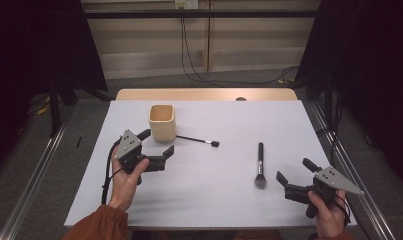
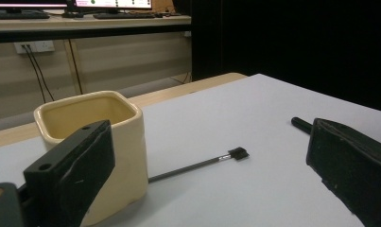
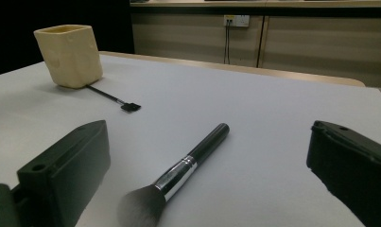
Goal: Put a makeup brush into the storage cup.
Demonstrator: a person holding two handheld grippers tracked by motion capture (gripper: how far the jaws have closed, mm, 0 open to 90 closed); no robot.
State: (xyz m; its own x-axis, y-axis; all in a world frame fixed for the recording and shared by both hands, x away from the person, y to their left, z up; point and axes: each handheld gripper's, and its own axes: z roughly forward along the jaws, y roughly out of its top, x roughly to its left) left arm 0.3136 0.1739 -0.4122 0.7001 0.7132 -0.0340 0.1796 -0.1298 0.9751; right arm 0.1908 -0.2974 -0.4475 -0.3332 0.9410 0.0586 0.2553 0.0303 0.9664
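The right gripper [image 1: 291, 176] sits low at the near right of the table [image 1: 229, 200], jaws spread wide with nothing between them. Just beyond and to the left of its jaws lies the big brush [image 1: 260, 165], flat on the table, bristles toward the person and black handle pointing away. In the right gripper view the big brush [image 3: 178, 177] lies in the gap ahead of the two jaws, bristle head nearest, touching neither jaw.

The left gripper [image 1: 157, 143] is held at the near left, jaws also spread and empty. Its far jaw is just beside the cup [image 1: 162, 121]; in the left gripper view the cup [image 2: 112, 146] stands upright right behind the left-hand jaw. A thin brush [image 1: 198, 140] lies flat on the table, one end at the cup's base, its small dark head pointing right, ahead of the open left jaws.
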